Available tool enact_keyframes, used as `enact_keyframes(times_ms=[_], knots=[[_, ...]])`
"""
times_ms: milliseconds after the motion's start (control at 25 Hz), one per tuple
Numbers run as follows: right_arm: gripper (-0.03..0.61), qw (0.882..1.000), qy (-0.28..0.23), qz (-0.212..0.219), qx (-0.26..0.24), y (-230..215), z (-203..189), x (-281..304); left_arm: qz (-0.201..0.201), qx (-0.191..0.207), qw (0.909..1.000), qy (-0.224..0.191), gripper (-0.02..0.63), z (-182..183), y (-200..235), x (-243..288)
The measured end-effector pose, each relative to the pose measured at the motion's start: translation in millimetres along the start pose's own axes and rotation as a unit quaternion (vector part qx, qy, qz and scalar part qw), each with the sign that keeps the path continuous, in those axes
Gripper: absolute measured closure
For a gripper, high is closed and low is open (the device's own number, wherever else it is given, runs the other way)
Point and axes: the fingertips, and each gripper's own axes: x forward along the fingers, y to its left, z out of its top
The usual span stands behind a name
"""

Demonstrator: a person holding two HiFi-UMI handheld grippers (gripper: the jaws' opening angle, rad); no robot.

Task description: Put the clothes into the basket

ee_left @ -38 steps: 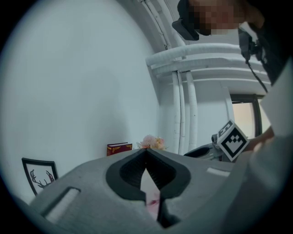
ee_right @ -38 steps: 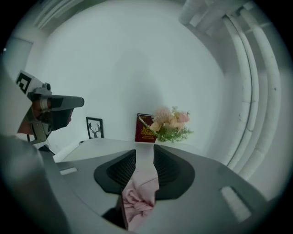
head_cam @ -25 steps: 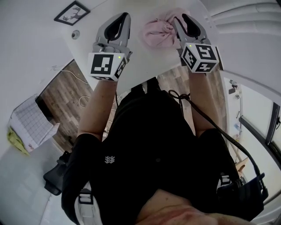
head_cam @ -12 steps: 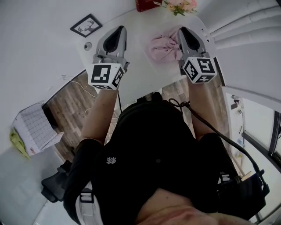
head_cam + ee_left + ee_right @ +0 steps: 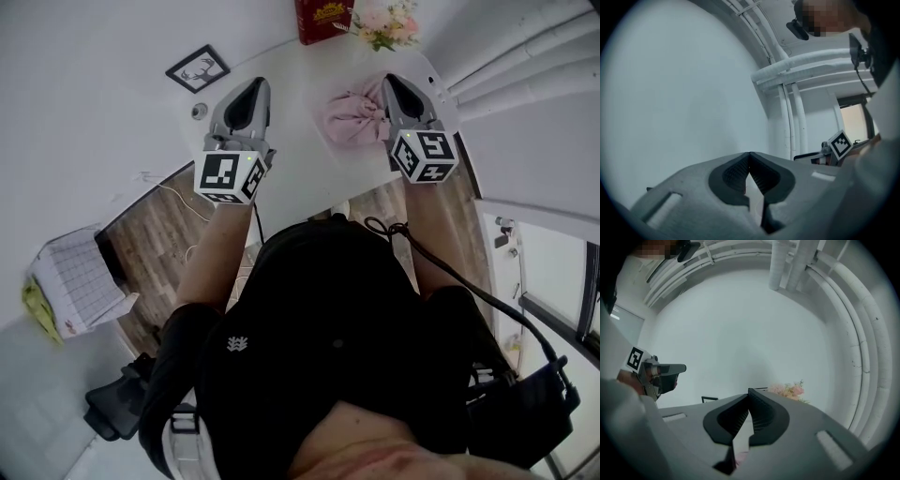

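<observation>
Cloth is caught now: your right claw (image 5: 392, 84) has just closed on the pink cloth (image 5: 352, 114), over the white table (image 5: 300, 150). Your left claw (image 5: 253, 86) is closed too, with nothing in it. Next, carry the cloth to the basket.

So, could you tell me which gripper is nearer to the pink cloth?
Right. The right gripper sits at the right edge of the pink cloth, its jaws having just closed on bunched fabric; the left gripper is apart, off to its left.

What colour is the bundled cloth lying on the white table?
The cloth is pale pink; the head view shows it best.
</observation>
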Motion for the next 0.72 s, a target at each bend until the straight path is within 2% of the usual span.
enact_keyframes(times_ms=[720], knots=[[0.58,1.0,0.002,0.004,-0.012,-6.3,4.1,2.6,0.006,0.001,1.0,-0.006,0.615,-4.3,2.1,4.0]])
